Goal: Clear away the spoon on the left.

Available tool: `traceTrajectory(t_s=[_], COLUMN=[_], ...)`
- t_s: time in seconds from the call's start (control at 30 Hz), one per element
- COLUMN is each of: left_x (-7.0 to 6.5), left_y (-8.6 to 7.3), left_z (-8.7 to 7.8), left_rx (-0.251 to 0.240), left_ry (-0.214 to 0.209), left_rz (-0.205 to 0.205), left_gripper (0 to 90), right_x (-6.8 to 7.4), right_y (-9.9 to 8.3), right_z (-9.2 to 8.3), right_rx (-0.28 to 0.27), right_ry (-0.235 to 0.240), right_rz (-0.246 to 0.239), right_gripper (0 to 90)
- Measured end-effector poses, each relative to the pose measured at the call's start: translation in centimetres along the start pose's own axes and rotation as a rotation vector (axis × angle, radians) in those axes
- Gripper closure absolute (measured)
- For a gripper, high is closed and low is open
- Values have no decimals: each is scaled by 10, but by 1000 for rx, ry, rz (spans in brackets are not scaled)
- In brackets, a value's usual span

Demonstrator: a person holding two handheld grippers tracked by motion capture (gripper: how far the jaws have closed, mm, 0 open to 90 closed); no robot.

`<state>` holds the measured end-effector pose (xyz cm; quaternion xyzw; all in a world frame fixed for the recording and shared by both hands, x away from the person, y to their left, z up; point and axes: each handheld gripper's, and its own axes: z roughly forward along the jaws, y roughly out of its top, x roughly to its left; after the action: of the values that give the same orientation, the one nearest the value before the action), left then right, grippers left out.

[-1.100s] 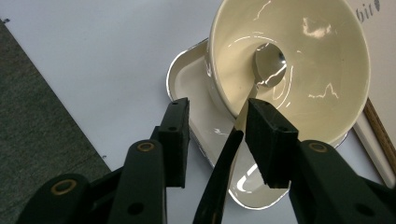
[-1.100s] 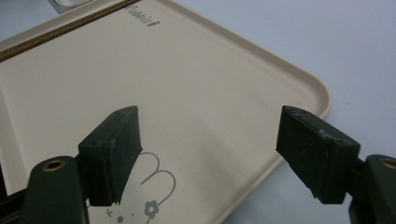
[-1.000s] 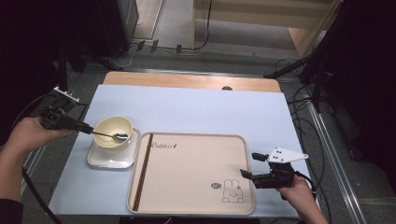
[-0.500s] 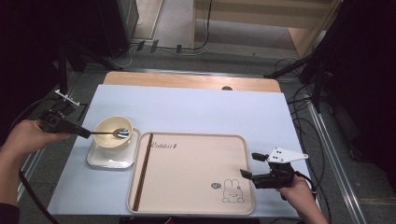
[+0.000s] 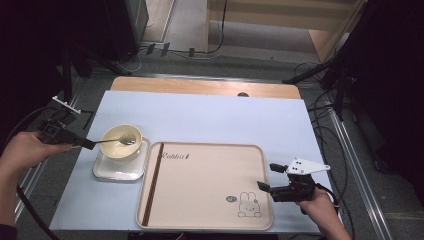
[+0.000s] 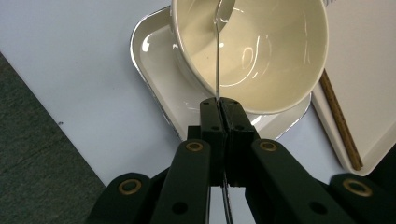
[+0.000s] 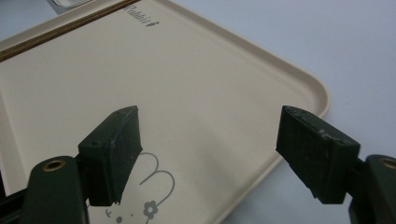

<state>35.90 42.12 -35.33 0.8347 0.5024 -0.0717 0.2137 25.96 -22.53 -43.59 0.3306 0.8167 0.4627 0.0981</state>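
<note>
Bright, even overhead light on the table (image 5: 210, 117) — dark surroundings, perhaps slight softness up close

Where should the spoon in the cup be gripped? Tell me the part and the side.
Grip the spoon by the outer end of its thin handle, from the left in the high view: that end juts past the rim of the cup, while its bowl lies inside. The left gripper, whose jaws have just been closing, pinches it there.

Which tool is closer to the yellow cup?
The left tool. It sits just beside the cup, pinching the spoon that lies in it. The right tool is far off, open over the tray's rabbit corner.
</note>
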Motion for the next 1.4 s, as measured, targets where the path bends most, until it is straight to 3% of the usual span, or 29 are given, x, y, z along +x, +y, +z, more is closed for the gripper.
traceTrajectory(t_s=[0.23,0.57,0.8,0.97,1.4], left_x=[-7,-28,-48,-61,-93], left_y=[-6,0,13,20,35], left_z=[-21,-41,-42,-40,-23], left_rx=[-80,-144,-160,-156,-160], left_ry=[0,-17,-37,-1,-33], left_rz=[-18,-56,-53,-34,3], left_gripper=[895,895,895,895,894], right_x=[0,0,0,0,0], right_y=[0,0,0,0,0], right_z=[0,0,0,0,-1], right_rx=[-1,1,-2,-5,-8], right_ry=[1,0,2,4,5], right_rz=[-1,-2,-3,-4,-4], right_gripper=[220,220,221,220,220])
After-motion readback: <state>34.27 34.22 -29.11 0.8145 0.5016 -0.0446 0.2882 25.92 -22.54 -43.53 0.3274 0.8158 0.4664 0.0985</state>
